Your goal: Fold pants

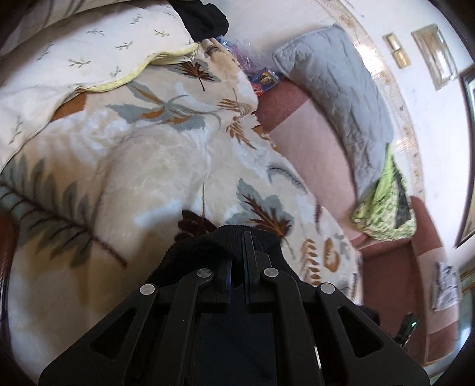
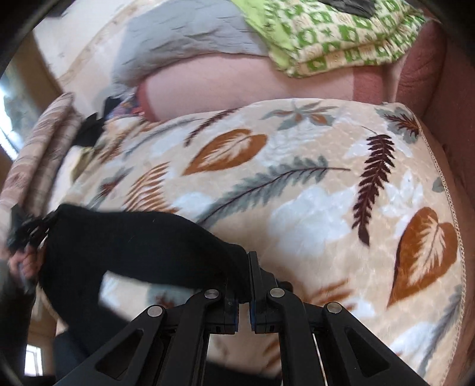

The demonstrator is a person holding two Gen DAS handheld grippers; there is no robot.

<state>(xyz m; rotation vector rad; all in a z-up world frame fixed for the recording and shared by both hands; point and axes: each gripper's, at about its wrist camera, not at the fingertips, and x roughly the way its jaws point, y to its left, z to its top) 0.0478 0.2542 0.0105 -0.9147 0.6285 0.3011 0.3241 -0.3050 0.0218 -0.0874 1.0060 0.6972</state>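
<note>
The pants are black ribbed fabric. In the left wrist view my left gripper (image 1: 237, 255) is shut on a bunched edge of the pants (image 1: 207, 246), held above a leaf-patterned cream blanket (image 1: 142, 178). In the right wrist view my right gripper (image 2: 244, 267) is shut on another edge of the pants (image 2: 133, 237). The fabric stretches left from it to the other gripper (image 2: 26, 231) and hangs in the air over the blanket (image 2: 297, 184). Most of the pants hang below, out of sight.
A grey quilted pillow (image 1: 341, 98) and a green patterned cloth (image 1: 383, 202) lie on the pink-brown couch (image 1: 314, 142) behind the blanket. Another dark garment (image 1: 202, 17) and a cream cover (image 1: 89, 53) lie at the far end. The green cloth (image 2: 341, 35) shows at the top of the right wrist view.
</note>
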